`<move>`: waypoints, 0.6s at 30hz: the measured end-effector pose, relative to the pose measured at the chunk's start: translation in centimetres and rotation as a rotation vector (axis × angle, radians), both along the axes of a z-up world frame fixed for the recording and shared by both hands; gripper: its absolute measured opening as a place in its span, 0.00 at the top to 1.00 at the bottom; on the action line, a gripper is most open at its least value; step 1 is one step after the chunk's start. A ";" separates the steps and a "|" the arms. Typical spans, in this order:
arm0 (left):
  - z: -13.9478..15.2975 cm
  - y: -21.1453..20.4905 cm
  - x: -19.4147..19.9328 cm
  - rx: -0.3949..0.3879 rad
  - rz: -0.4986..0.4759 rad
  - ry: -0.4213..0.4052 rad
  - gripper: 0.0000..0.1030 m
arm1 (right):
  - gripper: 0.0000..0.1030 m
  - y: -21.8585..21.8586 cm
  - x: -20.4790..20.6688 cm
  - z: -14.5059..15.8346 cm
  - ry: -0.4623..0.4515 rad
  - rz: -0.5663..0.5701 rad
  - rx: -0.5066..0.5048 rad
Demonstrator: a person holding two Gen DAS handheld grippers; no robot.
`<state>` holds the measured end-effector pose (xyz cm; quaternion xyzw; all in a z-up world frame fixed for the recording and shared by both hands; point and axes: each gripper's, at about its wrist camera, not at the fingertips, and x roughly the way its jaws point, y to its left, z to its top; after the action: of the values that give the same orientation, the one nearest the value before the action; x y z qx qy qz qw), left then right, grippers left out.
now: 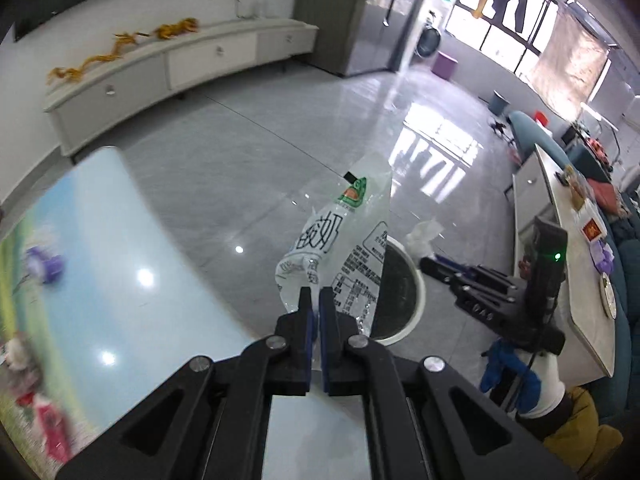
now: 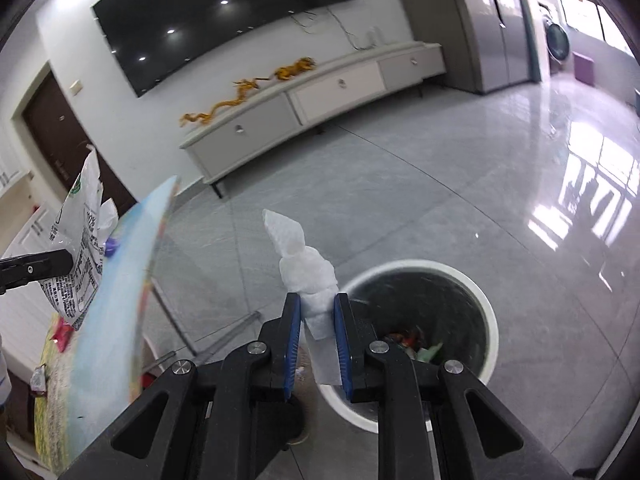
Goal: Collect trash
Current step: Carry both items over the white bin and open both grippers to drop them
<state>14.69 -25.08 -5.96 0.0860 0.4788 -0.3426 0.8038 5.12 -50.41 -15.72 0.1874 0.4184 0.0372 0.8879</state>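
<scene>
Beside the table edge, left tongs pinching wrapper, right tongs clamping tissue near bin rim.

floor glossy grey tile | TV dark | cabinet white

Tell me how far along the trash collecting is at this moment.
Done: the white bin already holds some colourful scraps at its bottom. In hand: the left tongs pinch a clear printed wrapper, and the right tongs clamp a crumpled white tissue near the bin's rim; neither has been dropped yet. Left: small wrappers remain on the table.
</scene>
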 end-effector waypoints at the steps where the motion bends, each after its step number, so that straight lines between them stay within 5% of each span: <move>1: -0.6 -1.2 0.2 0.007 -0.011 0.007 0.97 | 0.84 -0.8 0.2 -0.9 0.018 -0.015 0.005; 6: -3.9 -7.4 1.8 -0.003 -0.055 0.054 0.96 | 0.82 -3.1 1.0 -3.3 0.072 -0.066 0.002; 8: -5.3 -9.1 2.7 -0.034 -0.063 0.106 0.94 | 0.70 -3.6 1.4 -4.0 0.091 -0.086 -0.008; 10: -6.5 -10.2 3.3 -0.040 -0.067 0.140 0.86 | 0.54 -4.3 1.5 -4.8 0.115 -0.116 -0.027; 13: -7.1 -10.8 3.7 -0.063 -0.071 0.158 0.57 | 0.50 -5.1 1.1 -5.7 0.138 -0.142 -0.027; 18: -5.9 -9.8 2.5 -0.077 -0.057 0.127 0.54 | 0.50 -5.3 0.2 -5.1 0.134 -0.164 -0.021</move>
<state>17.24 -34.88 -11.88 0.0466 0.5125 -0.3881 0.7645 5.28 -55.70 -20.86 0.2137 0.4603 -0.0525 0.8600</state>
